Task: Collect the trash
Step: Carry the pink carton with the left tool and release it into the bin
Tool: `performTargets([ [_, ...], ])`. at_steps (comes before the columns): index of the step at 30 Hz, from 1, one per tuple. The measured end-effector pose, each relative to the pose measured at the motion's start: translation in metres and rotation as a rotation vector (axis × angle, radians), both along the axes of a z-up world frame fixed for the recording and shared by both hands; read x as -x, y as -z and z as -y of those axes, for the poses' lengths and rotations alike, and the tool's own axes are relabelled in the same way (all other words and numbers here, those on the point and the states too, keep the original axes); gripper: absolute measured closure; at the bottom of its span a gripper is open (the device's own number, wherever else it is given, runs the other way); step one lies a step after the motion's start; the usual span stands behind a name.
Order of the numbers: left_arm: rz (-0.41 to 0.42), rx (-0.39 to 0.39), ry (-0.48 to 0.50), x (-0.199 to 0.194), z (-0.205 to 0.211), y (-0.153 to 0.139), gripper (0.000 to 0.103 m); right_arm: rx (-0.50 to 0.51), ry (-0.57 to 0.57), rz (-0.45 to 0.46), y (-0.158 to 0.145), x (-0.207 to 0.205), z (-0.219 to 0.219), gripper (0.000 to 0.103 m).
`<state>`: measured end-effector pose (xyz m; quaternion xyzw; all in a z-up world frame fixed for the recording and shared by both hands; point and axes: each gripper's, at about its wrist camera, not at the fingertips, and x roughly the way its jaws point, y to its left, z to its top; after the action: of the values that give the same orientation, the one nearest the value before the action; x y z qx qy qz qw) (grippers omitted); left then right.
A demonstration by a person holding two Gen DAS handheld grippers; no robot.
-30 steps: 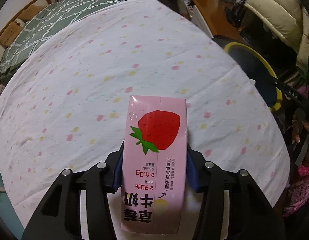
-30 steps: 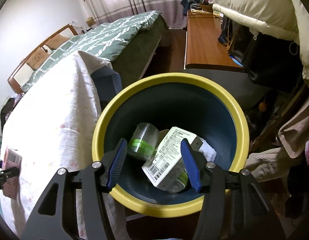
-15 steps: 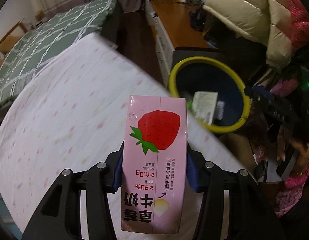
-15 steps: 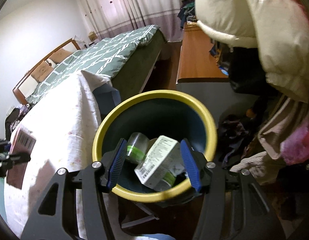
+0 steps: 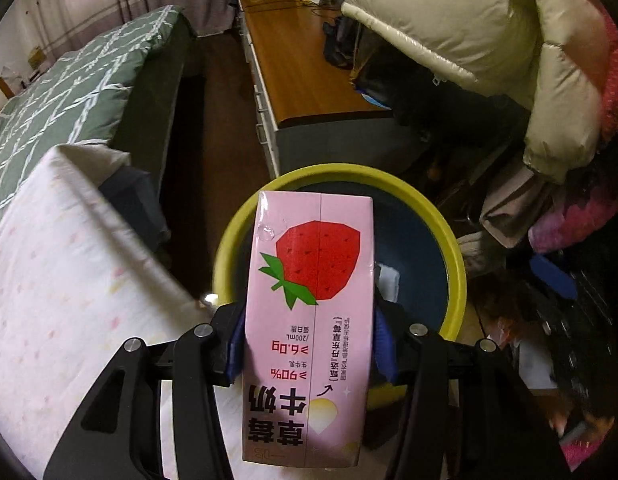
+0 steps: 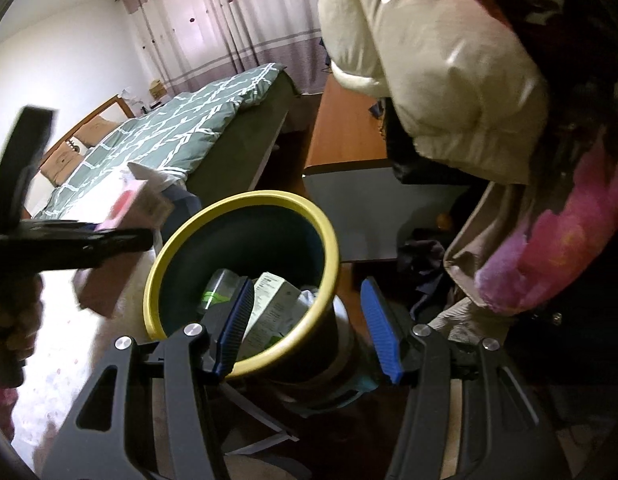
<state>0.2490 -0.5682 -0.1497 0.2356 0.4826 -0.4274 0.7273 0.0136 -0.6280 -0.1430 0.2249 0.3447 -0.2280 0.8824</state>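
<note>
The pink milk carton [image 5: 309, 316] is pinched by the left gripper [image 5: 309, 336] above the yellow-rimmed bin [image 5: 453, 256]. The right gripper [image 6: 307, 326] is spread, empty. If released off-centre, the rim may be struck.

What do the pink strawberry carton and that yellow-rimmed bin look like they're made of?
The strawberry milk carton looks like coated paperboard: flat printed faces, a folded seam, sharp creased edges and a slight sheen. The bin seems to be moulded plastic: a smooth, even yellow rim in one piece and a plain dark, matte inner wall. Neither can be confirmed by look alone.
</note>
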Motion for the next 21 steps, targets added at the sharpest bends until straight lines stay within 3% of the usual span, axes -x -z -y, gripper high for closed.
performTargets([
  [2,0.006,-0.007,-0.007,-0.001,0.014,0.008,0.051,0.001,0.005,-0.005,0.001,0.003,0.000,0.050],
  [4,0.004,0.005,-0.028,-0.004,0.016,0.011,0.025,-0.002,0.003,-0.008,0.001,0.005,0.001,0.049],
  [9,0.016,0.094,-0.075,0.002,-0.021,-0.016,0.018,0.010,-0.016,-0.015,-0.001,0.003,-0.009,0.049],
  [14,0.151,0.272,-0.166,0.030,-0.112,-0.070,0.007,0.024,-0.071,-0.006,-0.008,-0.002,-0.036,0.049],
  [16,0.248,0.331,-0.228,0.048,-0.158,-0.088,0.005,0.038,-0.102,-0.001,-0.013,-0.005,-0.051,0.049],
  [18,0.334,0.369,-0.294,0.066,-0.204,-0.102,0.005,0.056,-0.138,0.008,-0.020,-0.008,-0.068,0.048],
  [21,0.400,0.408,-0.407,0.089,-0.270,-0.115,0.005,0.101,-0.199,0.030,-0.036,-0.009,-0.103,0.045],
])
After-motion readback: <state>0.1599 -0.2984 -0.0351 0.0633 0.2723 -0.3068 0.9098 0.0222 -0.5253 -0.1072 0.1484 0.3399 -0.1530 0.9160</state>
